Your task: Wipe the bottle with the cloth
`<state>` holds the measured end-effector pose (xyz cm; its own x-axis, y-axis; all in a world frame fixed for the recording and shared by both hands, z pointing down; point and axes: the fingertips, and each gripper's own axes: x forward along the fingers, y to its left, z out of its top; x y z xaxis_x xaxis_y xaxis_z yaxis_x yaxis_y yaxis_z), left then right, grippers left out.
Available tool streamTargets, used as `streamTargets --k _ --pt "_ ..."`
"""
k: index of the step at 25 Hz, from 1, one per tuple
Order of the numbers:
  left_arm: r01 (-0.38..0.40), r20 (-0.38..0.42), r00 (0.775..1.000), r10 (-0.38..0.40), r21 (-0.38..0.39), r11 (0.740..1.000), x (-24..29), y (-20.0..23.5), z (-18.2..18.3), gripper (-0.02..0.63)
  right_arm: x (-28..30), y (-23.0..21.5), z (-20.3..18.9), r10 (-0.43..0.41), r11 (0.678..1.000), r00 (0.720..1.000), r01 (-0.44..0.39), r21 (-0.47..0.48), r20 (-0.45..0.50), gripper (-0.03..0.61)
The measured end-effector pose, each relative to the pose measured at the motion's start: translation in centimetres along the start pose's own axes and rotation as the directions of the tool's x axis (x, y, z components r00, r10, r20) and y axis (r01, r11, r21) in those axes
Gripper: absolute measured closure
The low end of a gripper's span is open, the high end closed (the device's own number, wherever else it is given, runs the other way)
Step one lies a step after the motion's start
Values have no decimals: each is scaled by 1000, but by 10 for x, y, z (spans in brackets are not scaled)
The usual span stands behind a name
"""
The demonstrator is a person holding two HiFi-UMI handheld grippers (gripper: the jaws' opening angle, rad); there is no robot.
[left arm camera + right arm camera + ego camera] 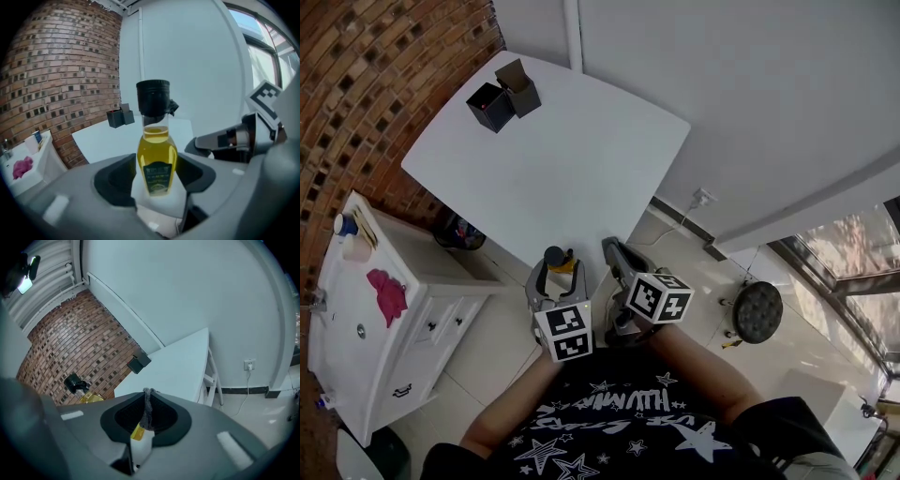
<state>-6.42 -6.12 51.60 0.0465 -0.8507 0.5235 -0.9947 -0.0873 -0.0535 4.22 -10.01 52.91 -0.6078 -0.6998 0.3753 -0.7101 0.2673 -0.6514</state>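
Note:
A clear bottle (555,259) of yellow oil with a black cap stands upright between the jaws of my left gripper (557,276), held in the air just off the table's near corner. In the left gripper view the bottle (157,154) fills the gap and both jaws press on its sides. My right gripper (613,251) is close beside it on the right, shut on a thin grey cloth (147,409) with a yellow tag. The right gripper (220,139) also shows at the right of the left gripper view. The bottle (86,395) appears at the left of the right gripper view.
A white table (581,159) lies ahead with two dark boxes (502,97) at its far corner. A white cabinet (356,328) with a pink rag (386,292) stands by the brick wall at left. A round stool (757,311) is on the floor at right.

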Motion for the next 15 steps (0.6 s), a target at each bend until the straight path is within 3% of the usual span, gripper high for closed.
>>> streamTargets --k 5,9,15 --pt "12 16 1000 -12 -13 1000 0 -1 0 368 3 2 1 20 1000 1000 -20 -12 -13 541" --pt "56 56 997 -57 21 998 1 -1 3 368 6 7 5 48 998 999 -48 -39 -13 541" --pt "174 139 972 -188 107 979 1 -5 6 367 10 36 16 216 972 976 -216 -96 -15 541"
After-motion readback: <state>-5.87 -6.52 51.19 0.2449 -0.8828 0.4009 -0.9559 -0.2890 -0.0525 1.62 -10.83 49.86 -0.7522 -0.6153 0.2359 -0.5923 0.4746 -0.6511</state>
